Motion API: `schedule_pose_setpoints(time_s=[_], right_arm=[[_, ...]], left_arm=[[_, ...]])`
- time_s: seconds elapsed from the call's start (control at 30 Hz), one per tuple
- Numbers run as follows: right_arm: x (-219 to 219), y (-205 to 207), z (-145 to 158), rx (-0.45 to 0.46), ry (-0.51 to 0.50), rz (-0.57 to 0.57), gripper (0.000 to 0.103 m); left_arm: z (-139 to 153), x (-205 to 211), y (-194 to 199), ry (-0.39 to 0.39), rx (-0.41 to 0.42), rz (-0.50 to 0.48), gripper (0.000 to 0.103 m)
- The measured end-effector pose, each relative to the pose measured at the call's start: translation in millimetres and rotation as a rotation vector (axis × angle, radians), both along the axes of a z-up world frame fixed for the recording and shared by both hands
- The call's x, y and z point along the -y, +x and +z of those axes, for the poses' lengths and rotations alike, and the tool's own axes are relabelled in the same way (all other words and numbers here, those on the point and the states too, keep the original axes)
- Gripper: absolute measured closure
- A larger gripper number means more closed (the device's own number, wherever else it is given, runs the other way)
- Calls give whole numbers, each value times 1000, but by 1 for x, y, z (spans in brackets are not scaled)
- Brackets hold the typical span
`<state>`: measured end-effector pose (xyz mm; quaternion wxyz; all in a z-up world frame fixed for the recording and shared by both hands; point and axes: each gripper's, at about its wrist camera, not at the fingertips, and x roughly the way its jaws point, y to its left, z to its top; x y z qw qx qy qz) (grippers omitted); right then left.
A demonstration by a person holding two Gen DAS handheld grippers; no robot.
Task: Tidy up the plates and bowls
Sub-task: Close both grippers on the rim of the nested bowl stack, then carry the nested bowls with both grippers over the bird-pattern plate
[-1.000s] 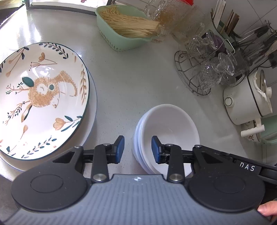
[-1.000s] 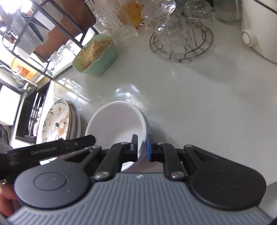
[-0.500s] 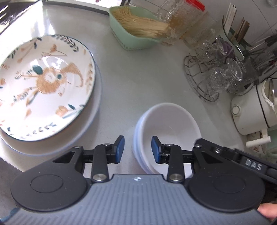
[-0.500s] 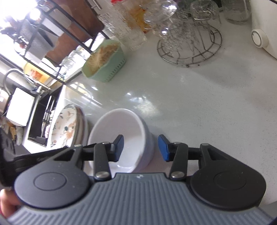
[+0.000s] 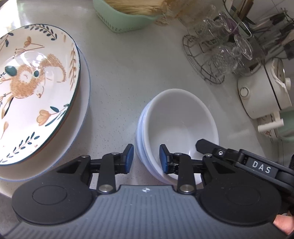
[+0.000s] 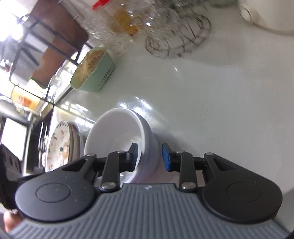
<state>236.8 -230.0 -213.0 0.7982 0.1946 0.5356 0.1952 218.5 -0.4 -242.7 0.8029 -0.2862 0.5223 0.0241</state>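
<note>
A stack of white bowls (image 5: 180,119) sits on the grey counter. My left gripper (image 5: 145,158) is open, its jaws astride the stack's near left rim without pressing it. My right gripper (image 6: 149,156) is open too, its jaws astride the right wall of the same stack (image 6: 117,132); one of its fingers (image 5: 204,145) shows inside the bowl in the left wrist view. A patterned squirrel plate (image 5: 35,88) lies on a larger white plate (image 5: 82,103) to the left, and the squirrel plate also shows in the right wrist view (image 6: 58,145).
A mint basket of noodles (image 5: 128,16) stands at the back. A wire rack of glasses (image 5: 218,55) and a white electric pot (image 5: 261,95) stand to the right. A sink area (image 6: 20,139) lies beyond the plates.
My right gripper has opened and let go of the bowl rim, leaving the stack on the counter. My left gripper has stayed open and moved a little closer.
</note>
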Motion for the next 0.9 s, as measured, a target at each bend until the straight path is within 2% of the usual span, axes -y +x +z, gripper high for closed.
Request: schedule_pose_setpoints(time_s=[0.1,0.47,0.9], right_arm=[[-3,-4,-8,-40,18,-32,73],[-7,-10,-12,-33,31,-78,77],[2,-16,11,7,65,-124,77]], left_arm=[[-2,-3,-3,-22,25,-7,70],[1,-6,3,-27,0,-34,72],[27,-7,9,-52,15,-68,72]])
